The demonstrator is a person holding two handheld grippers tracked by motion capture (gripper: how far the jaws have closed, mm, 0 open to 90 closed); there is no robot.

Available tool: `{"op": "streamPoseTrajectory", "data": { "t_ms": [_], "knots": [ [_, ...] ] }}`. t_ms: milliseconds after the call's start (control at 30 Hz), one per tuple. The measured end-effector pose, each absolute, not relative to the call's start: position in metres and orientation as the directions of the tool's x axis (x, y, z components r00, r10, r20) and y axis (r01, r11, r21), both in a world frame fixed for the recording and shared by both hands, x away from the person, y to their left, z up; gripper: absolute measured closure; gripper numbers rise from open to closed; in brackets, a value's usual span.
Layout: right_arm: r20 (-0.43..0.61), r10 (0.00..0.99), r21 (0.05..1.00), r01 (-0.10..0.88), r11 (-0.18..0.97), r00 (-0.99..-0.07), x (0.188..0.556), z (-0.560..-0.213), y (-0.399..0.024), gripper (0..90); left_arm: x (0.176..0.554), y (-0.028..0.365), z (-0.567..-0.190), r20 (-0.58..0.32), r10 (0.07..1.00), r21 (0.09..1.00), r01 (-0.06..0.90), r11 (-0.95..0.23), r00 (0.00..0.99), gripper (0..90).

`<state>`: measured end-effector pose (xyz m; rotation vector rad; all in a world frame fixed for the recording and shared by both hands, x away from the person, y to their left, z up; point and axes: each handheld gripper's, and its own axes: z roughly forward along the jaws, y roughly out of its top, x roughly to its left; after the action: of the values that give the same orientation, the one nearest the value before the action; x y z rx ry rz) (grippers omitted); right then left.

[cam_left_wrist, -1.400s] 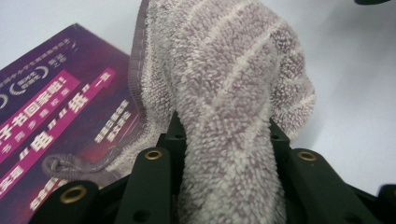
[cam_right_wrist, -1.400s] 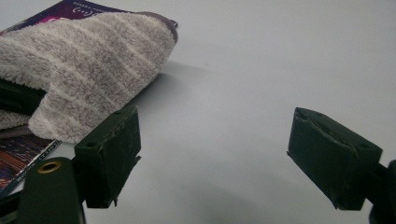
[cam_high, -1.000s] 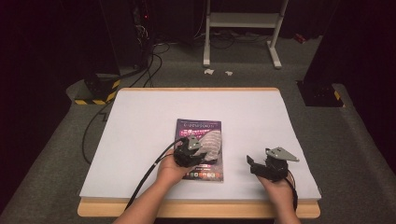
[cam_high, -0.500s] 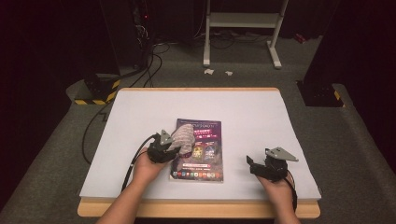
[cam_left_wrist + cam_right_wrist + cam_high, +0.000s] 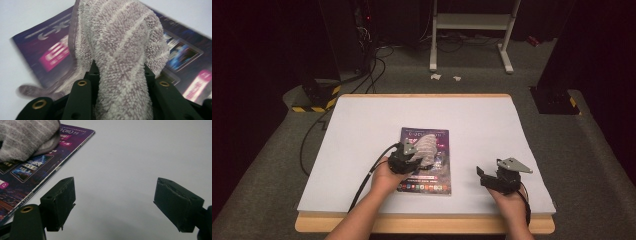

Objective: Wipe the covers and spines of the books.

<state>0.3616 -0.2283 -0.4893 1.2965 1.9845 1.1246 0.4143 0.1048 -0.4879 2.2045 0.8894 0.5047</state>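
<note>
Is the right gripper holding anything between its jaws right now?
No, the right gripper has its jaws wide apart with just bare white table between them.

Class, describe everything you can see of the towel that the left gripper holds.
The towel is grey-lilac terry cloth with paler stripes and a stitched hem, bunched into a thick roll. The left gripper is shut on it, its black jaws squeezing the roll from both sides. The free end droops onto the purple magazine cover, which lies flat on the white tabletop.
</note>
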Motion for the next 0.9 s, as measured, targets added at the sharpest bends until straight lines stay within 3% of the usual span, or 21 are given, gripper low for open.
{"op": "streamPoseTrajectory", "data": {
  "t_ms": [500, 900],
  "knots": [
    [0.021, 0.909, 0.855, 0.479, 0.2, -0.417, 0.361, -0.488, -0.229, 17.1, 0.407, 0.037, -0.487, 0.09, 0.626, 0.724, 0.381, -0.575, 0.774, 64.6],
    [0.03, 0.909, 0.856, 0.48, 0.192, -0.416, 0.36, -0.487, -0.23, 17.1, 0.421, 0.079, -0.485, 0.101, 0.665, 0.701, 0.421, -0.576, 0.74, 64.4]
  ]
}}
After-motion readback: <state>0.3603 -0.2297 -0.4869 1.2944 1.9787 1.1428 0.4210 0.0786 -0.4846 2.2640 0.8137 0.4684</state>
